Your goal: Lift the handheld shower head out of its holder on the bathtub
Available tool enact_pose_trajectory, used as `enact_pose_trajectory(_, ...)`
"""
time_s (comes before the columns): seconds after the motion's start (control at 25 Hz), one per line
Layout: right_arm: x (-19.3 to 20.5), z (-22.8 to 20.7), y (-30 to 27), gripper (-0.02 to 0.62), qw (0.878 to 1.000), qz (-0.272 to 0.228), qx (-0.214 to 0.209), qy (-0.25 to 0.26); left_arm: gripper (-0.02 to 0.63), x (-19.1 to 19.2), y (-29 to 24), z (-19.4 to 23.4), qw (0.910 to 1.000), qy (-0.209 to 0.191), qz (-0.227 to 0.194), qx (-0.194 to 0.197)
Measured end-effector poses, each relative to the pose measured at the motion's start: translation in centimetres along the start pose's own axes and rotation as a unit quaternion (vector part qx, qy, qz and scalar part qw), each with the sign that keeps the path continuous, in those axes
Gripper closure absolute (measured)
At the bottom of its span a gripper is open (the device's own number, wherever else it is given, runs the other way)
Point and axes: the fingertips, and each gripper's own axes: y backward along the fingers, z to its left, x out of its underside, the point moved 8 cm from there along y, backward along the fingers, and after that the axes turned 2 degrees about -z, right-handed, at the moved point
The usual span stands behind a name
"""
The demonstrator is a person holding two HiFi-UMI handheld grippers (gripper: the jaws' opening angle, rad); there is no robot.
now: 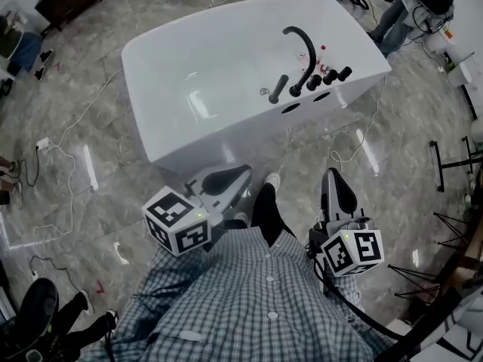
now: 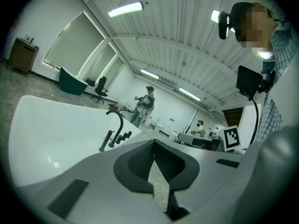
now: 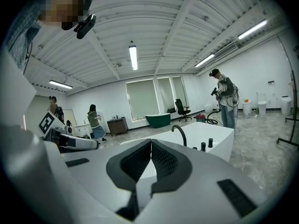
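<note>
The task is judged to be at its very start: nothing of it is done. The handheld shower head (image 1: 278, 89) is seen as a slim black rod standing tilted in its holder (image 1: 273, 100) on the far rim of the white bathtub (image 1: 226, 145). It stands just beside the curved black faucet (image 1: 306, 47) and a row of black knobs (image 1: 332, 75). In the left gripper view the same rod (image 2: 106, 141) is seen upright on the rim, left of the spout, with nothing touching it.

Both grippers are held low in front of the checked shirt (image 1: 249, 292), on the near side of the tub and well apart from the fittings. The left gripper (image 1: 226, 181) is closed: in its own view the jaws (image 2: 154, 146) are seen pressed together at the tips, with nothing between them. The right gripper (image 1: 336, 185) is likewise shut and empty, and its pads (image 3: 161, 160) are seen meeting at the front edge. Both are pointed roughly toward the tub across the marbled floor (image 1: 90, 127).

All of the work is therefore left. One gripper has to be brought across the tub to the rod and opened. It then has to be closed around the handle, and the shower head has to be drawn up out of the holder. Which gripper is meant for the grasp cannot be told.
</note>
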Motion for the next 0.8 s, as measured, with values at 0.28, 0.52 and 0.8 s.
enact_pose_trajectory(0.28, 0.1, -1.1, -2.6, 0.578, 1.0, 0.01, -0.014, 0.0, 0.597, -0.2, -1.3, 1.5, 0.9999, 0.001, 0.005, -0.015)
enact_pose_trajectory(0.52, -0.2, -3.1, -5.9, 0.578, 1.0, 0.018, -0.021, -0.003, 0.597, -1.0, -4.4, 3.3, 0.9997, 0.007, 0.013, -0.017)
enact_pose_trajectory(0.8, -1.4, -7.2, -10.5, 0.578, 0.999, 0.033, -0.031, -0.004, 0.597, -2.6, -9.5, 5.4, 0.9994, 0.011, 0.023, -0.021)
